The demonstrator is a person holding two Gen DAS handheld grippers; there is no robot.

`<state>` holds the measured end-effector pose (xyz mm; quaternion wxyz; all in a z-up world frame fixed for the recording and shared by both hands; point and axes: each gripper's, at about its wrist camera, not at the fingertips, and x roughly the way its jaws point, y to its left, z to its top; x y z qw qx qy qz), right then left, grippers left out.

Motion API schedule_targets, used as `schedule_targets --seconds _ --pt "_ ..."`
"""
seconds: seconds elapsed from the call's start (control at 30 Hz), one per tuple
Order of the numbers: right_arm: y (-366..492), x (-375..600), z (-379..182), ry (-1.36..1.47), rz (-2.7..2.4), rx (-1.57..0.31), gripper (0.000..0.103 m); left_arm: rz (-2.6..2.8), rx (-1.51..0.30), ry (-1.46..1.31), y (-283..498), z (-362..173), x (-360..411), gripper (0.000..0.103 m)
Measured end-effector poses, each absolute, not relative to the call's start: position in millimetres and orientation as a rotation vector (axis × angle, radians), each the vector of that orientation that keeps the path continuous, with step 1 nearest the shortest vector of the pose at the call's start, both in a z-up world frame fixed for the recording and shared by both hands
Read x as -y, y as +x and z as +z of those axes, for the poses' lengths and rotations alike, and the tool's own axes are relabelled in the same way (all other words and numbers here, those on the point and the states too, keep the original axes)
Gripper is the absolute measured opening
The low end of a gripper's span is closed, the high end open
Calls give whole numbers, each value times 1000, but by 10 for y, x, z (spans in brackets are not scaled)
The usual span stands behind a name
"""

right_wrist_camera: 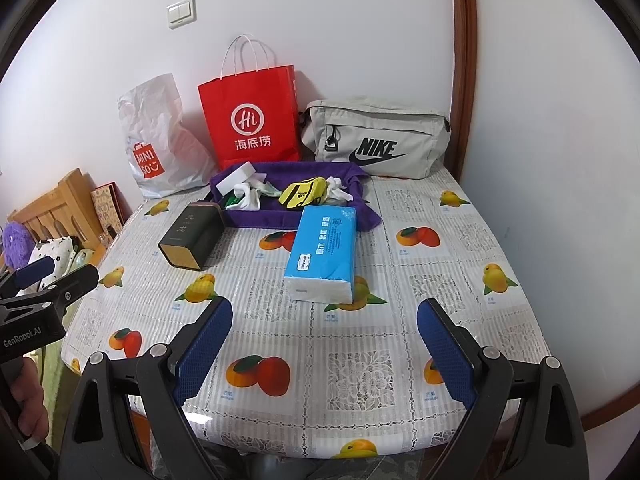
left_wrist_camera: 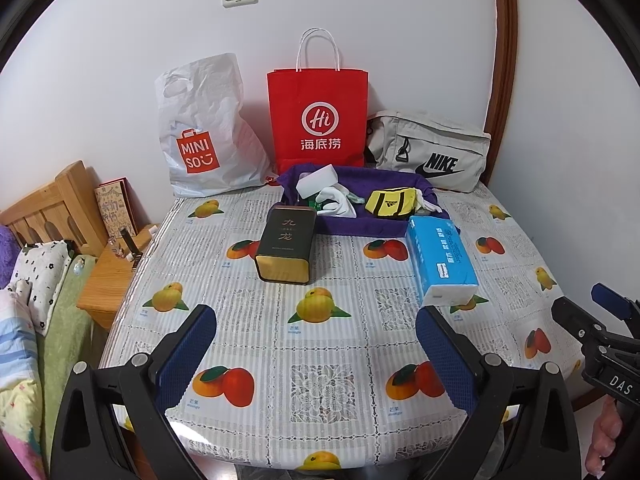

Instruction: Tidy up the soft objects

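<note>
A purple cloth-lined tray (left_wrist_camera: 362,229) (right_wrist_camera: 256,220) sits at the back of the table. It holds a white sponge block (left_wrist_camera: 318,181) (right_wrist_camera: 236,176), white socks (left_wrist_camera: 334,202) (right_wrist_camera: 250,198) and a small yellow pouch (left_wrist_camera: 388,203) (right_wrist_camera: 302,194). A blue tissue pack (left_wrist_camera: 440,260) (right_wrist_camera: 324,252) lies in front of the tray on the right. A dark tin box (left_wrist_camera: 287,243) (right_wrist_camera: 192,240) lies in front on the left. My left gripper (left_wrist_camera: 316,348) and right gripper (right_wrist_camera: 324,344) hover open over the near table edge, both holding nothing.
Against the wall stand a white Miniso plastic bag (left_wrist_camera: 204,136) (right_wrist_camera: 156,148), a red paper bag (left_wrist_camera: 318,116) (right_wrist_camera: 252,116) and a grey Nike bag (left_wrist_camera: 432,152) (right_wrist_camera: 376,136). A wooden bedside stand (left_wrist_camera: 108,276) and bedding (left_wrist_camera: 36,292) lie to the left. The fruit-print tablecloth (left_wrist_camera: 320,312) (right_wrist_camera: 360,320) covers the table.
</note>
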<state>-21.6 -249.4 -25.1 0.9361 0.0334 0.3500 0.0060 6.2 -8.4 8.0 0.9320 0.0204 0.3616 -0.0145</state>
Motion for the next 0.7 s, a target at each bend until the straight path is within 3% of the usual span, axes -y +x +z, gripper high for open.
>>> schedule_targets --seconds 0.7 --pt "-194 2483 -296 71 15 -725 93 -17 -742 42 59 78 83 101"
